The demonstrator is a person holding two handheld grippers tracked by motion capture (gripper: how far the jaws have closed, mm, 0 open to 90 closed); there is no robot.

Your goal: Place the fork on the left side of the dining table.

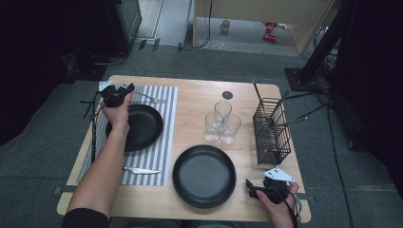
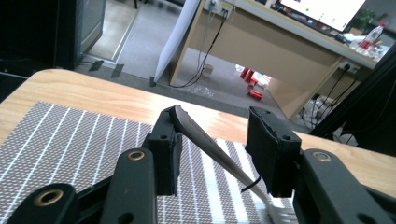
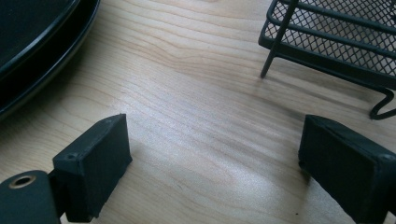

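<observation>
Left gripper view puts the fork (image 2: 219, 156) right before us: its handle leans against the pad of one jaw, crosses the gap on a slant and runs down to the tines at the bottom edge, over the striped placemat (image 2: 70, 140). The other pad stands clear of it, so we read the left gripper (image 2: 217, 140) as partly parted and not clamping.

From the high view we learn what that close look leaves out: the fork (image 1: 148, 98) lies at the far edge of the placemat (image 1: 164, 142), just beyond the far-left black plate (image 1: 140, 126), with the left gripper (image 1: 124, 91) at its handle end. A knife (image 1: 141, 170) rests on the mat's near part, a second black plate (image 1: 204, 175) sits near the middle, three glasses (image 1: 222, 122) stand beyond it, and a wire cutlery basket (image 1: 272, 130) stands at the right.

Our right gripper (image 1: 250, 188) hovers near the table's near-right corner. Its own view shows the jaws wide apart over bare wood (image 3: 205, 121), plate rim (image 3: 46, 60) and basket foot (image 3: 275, 51) beyond.
</observation>
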